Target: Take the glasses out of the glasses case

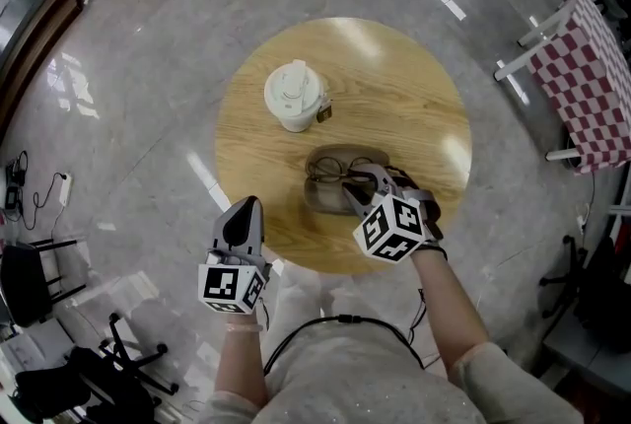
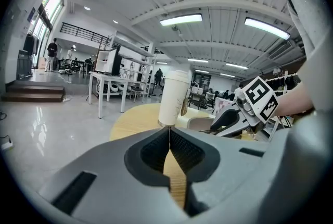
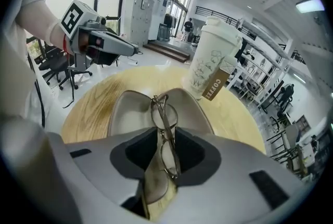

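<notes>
At the table's (image 1: 394,97) near rim, the left gripper (image 2: 169,132) hovers, jaws together. The right gripper (image 3: 165,132) clamps the glasses (image 3: 166,113) above the open case (image 3: 125,113).

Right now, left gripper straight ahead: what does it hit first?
Probably the white lidded paper cup, dead ahead of the left gripper, jaws shut; depth unclear, the round wooden table may come first.

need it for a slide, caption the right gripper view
Right gripper shut on metal-framed glasses, edge-up over the open grey glasses case on a round wooden table, white paper coffee cup behind.
</notes>
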A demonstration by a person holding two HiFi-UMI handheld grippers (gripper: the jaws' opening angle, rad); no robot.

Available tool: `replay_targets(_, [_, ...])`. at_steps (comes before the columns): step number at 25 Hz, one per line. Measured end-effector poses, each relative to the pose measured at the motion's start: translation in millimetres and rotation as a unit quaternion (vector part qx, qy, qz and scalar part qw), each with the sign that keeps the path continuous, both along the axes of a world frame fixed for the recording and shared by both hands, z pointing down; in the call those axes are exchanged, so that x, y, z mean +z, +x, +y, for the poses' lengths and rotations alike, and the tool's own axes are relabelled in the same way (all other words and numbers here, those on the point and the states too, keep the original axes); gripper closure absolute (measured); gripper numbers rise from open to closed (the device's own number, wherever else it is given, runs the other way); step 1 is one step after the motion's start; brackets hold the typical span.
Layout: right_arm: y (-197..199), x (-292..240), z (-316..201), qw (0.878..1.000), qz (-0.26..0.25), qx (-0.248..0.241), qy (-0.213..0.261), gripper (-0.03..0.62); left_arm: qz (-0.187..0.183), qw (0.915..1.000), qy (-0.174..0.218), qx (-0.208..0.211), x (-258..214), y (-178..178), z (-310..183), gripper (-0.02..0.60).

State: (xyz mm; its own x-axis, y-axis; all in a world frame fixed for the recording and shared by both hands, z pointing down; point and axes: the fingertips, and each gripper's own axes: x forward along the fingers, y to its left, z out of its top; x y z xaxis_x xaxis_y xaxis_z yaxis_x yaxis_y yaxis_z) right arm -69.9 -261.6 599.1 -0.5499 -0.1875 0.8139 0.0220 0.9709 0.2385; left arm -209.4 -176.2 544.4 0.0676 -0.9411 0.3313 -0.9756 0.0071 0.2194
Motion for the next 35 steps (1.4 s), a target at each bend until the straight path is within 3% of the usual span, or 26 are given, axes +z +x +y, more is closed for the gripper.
replay_targets(13, [-8.0,10.8,-3.9,0.998,0.042,-0.041,0.02,0.559,0.017,0.9997,-0.001,-0.02,5.0,-8.9,10.1,0.575])
replay_targets(24, [-6.5,-2.2,0.9,0.998,0.018,-0.04,0.038,0.571,0.017,0.9997,0.002,-0.016,2.3,-9.9,9.6,0.575])
replay_targets(35, [-2.9,-25.7,5.7,0.999,-0.024,-0.007,0.039,0.572,0.013,0.9998,0.013,0.0,-8.7,-8.3,3.3,0.575])
